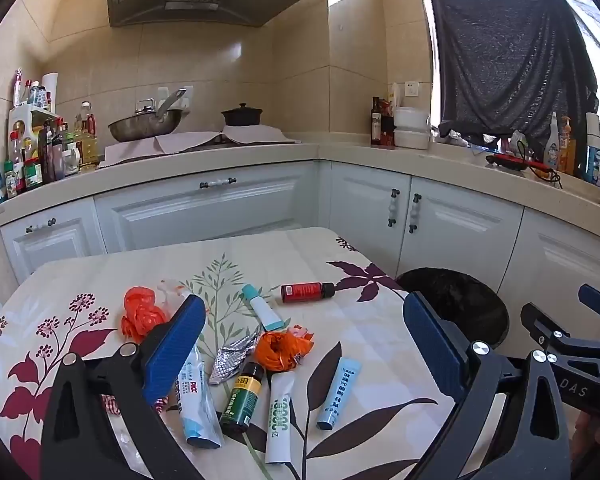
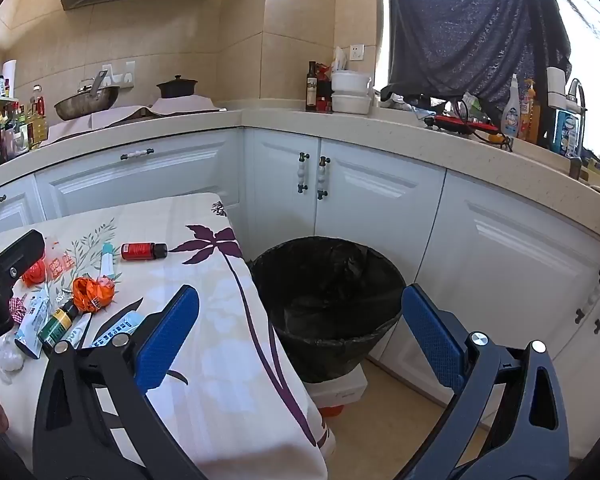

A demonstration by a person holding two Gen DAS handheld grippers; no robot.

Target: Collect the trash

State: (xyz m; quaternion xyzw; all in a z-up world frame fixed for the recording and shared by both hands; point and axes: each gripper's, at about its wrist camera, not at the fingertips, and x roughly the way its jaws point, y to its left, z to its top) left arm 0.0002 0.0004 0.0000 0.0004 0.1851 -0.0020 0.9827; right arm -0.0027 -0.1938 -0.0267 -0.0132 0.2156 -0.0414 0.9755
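Both the left gripper point(image 1: 304, 344) and right gripper point(image 2: 300, 332) stand with jaws wide, empty. Risk: tubes point(image 1: 338, 392) overlap closely; one may slide off counter point(image 1: 380, 332), missing bin point(image 2: 328, 280).

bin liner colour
Black; the liner in the bin beside the table shows best in the right wrist view.

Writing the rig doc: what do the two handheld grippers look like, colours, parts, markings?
The left gripper and the right gripper look alike: black frames with triangular cut-outs, silver pivot pins, and two flat blue fingers with textured pads. The left wrist view shows white lettering "DAS" on the right gripper's body. No cables or sleeves are visible.
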